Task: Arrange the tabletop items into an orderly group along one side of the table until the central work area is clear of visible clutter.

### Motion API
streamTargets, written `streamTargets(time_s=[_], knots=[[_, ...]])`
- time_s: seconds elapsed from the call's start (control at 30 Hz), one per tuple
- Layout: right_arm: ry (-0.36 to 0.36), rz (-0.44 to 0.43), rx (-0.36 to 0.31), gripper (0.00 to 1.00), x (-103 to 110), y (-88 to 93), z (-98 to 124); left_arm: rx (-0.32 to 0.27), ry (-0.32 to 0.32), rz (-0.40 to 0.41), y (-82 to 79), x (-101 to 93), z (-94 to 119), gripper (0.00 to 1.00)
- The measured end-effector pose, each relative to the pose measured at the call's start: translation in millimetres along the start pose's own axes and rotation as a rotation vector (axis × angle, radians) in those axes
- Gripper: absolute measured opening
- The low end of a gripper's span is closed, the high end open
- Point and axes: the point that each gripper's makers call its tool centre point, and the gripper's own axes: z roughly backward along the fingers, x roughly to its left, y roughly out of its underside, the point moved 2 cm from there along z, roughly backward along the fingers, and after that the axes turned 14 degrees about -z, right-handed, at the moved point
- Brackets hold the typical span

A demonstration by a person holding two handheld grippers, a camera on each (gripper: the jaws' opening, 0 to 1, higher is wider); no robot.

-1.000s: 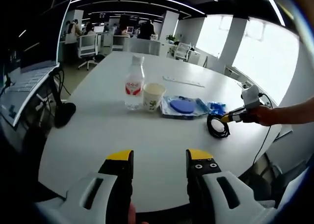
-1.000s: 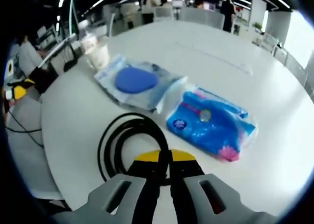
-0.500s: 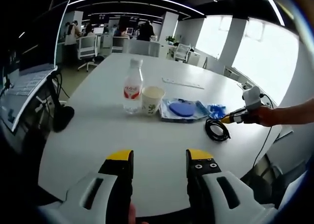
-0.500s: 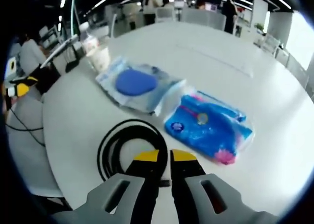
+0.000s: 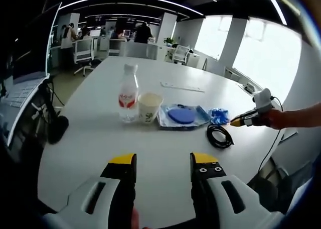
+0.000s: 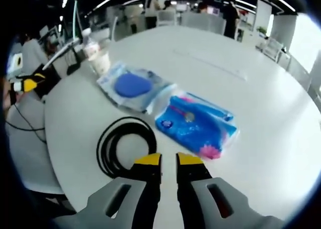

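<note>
Both tools have grey bodies and black jaws capped in yellow.

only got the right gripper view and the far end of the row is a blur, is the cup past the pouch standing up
Observer: Yes. In the left gripper view the paper cup stands upright, close beside the pouch.
Operator: and the bottle
Observer: The water bottle is upright too, cap on, red label, just on the cup's other side from the pouch.
Operator: is the left gripper holding anything
Observer: No. The left gripper is open over a bare part of the table, short of the row.
</note>
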Motion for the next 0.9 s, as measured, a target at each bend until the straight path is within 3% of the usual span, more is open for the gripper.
streamTargets(time_s=[0.4, 0.73, 0.9], knots=[[0.008, -0.022, -0.033, 0.1, -10, -0.5, 25, -0.011, 0.02, -0.016, -12.2, 5.8, -6, 0.42], [-0.011, -0.086, -0.133, 0.21, -15, -5.8, 73, -0.02, 0.024, -0.058, -26.0, 24.7, -4, 0.42], [-0.015, -0.106, -0.177, 0.29, -15, 0.1, 96, -0.025, 0.027, -0.063, -27.3, 29.1, -3, 0.42]])
